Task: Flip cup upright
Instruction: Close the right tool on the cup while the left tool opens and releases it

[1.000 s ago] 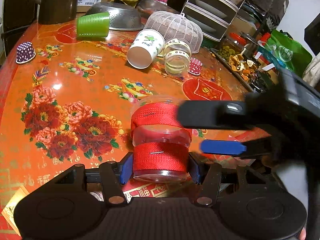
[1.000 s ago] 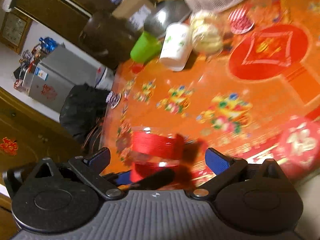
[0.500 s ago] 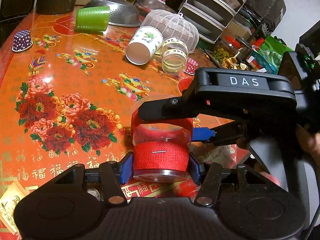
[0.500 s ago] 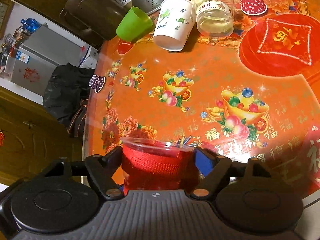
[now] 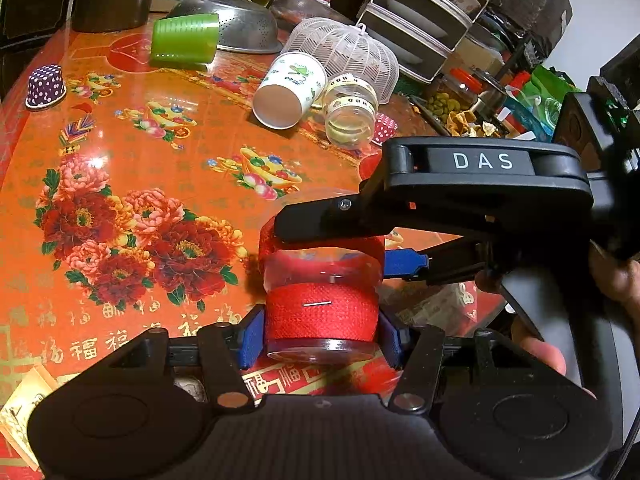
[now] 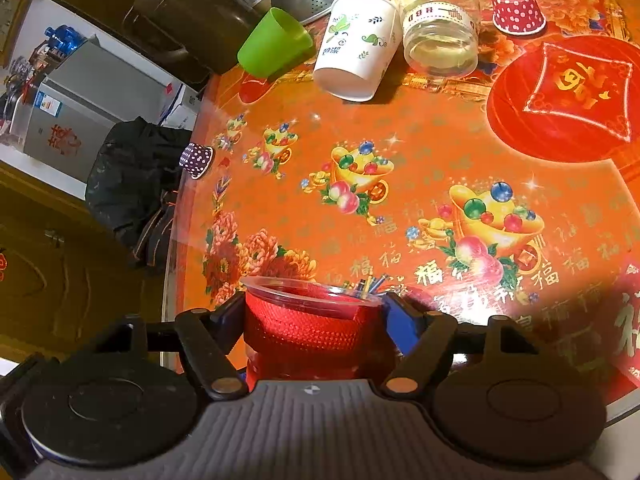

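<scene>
Near the table's (image 6: 440, 152) front edge, clear cup (image 5: 320, 280) wrapped in two red bands, gripped by both tools at once. Left gripper (image 5: 320, 334) jaws closed on its lower band; right gripper (image 6: 316, 312) jaws closed on the upper band near the rim. Toward the far edge lie a green cup (image 5: 185, 36), paper cup (image 5: 289, 90) and glass jar (image 5: 350, 114), all on their sides.

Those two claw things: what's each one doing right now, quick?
Left gripper: closed on the clear cup with red bands, near its base.
Right gripper: closed on the same cup, near its rim.
</scene>
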`<state>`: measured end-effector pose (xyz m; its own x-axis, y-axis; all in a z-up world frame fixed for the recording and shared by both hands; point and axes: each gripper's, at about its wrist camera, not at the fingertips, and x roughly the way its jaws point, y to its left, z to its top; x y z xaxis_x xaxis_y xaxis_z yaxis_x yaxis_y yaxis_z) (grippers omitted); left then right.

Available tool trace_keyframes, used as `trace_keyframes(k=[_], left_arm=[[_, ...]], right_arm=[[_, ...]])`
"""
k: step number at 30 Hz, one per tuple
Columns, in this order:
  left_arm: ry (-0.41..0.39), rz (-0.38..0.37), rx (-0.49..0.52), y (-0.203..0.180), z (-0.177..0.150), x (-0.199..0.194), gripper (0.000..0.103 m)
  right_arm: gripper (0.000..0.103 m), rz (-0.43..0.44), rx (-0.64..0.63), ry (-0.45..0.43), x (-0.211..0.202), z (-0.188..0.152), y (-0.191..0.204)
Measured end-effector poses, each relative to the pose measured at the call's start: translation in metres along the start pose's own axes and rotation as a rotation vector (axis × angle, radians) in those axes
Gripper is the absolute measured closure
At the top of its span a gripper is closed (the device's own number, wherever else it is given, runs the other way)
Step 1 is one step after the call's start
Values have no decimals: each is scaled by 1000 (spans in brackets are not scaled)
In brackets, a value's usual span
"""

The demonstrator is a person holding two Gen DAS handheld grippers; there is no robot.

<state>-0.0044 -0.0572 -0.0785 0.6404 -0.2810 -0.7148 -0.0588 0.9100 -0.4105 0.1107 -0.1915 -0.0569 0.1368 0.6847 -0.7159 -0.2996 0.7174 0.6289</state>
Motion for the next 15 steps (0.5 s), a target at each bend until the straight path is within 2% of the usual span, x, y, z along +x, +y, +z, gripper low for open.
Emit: trace_keyframes(k=[1,2,3,6,10,15], left_arm=[[1,0,14,-1,-1,-1,32],[2,6,40,-3,-2,-2,16],[0,25,67,-6,-4,-3,10],[-38,66,110,-6,-11,-13,10],[-73,36,80,10,-14,-27,10],[-75,14,70,19,-13,-32,10]], right_arm=[[30,3,2,1,0,0,0],[30,3,1,-1,-1,-1,-1],[30,3,1,-1,-1,-1,-1],[30,14,5,-1,-2,-1,-2],[30,27,6,-4,-3,-2,-3],[30,43,-3,-14,-7,-3,1]])
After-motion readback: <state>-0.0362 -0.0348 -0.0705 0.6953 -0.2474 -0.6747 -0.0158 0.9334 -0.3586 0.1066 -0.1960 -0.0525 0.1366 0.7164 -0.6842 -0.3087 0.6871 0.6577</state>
